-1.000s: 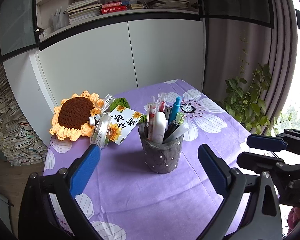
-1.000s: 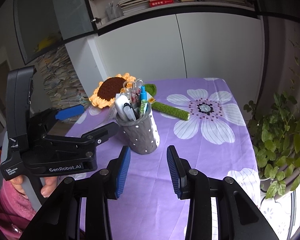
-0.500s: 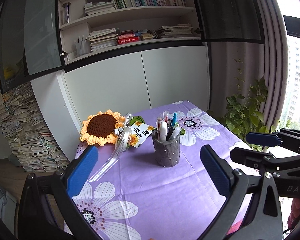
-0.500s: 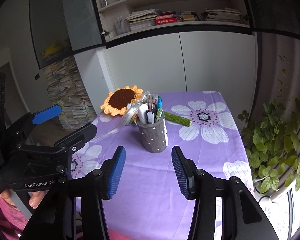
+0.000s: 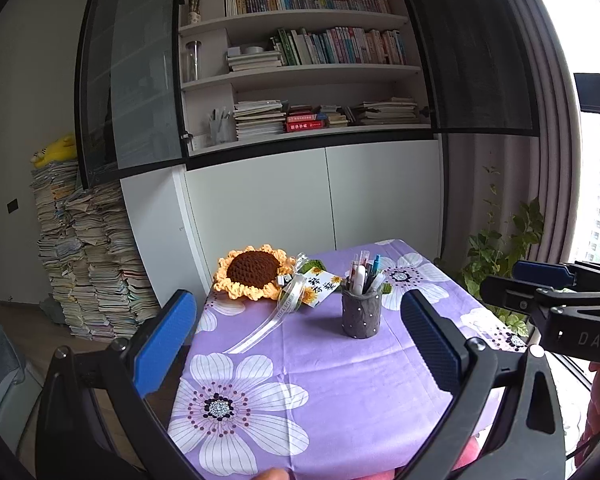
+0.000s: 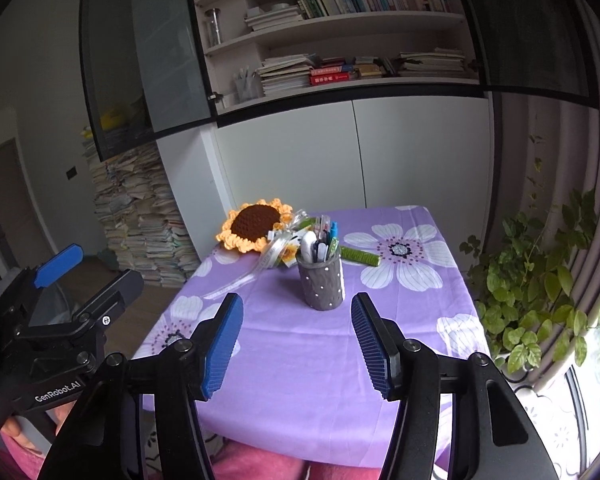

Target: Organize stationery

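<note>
A grey studded pen cup (image 5: 361,318) stands on the purple flowered tablecloth (image 5: 332,376), filled with several pens and a white corrector. It also shows in the right wrist view (image 6: 323,285). My left gripper (image 5: 300,340) is open and empty, held back near the table's front edge. My right gripper (image 6: 298,340) is open and empty, also well short of the cup. Each gripper shows in the other's view: the right gripper (image 5: 548,280), the left gripper (image 6: 64,272).
A crocheted sunflower (image 5: 254,270) with ribbon and a card (image 5: 320,286) lies behind the cup; its green stem (image 6: 358,256) points right. A bookcase cabinet (image 5: 300,200) is behind, paper stacks (image 5: 88,264) left, a plant (image 6: 540,280) right.
Both grippers have pulled back and up from the pen cup, which now looks small and far. The right gripper's jaws have opened wider. The cup has not moved.
</note>
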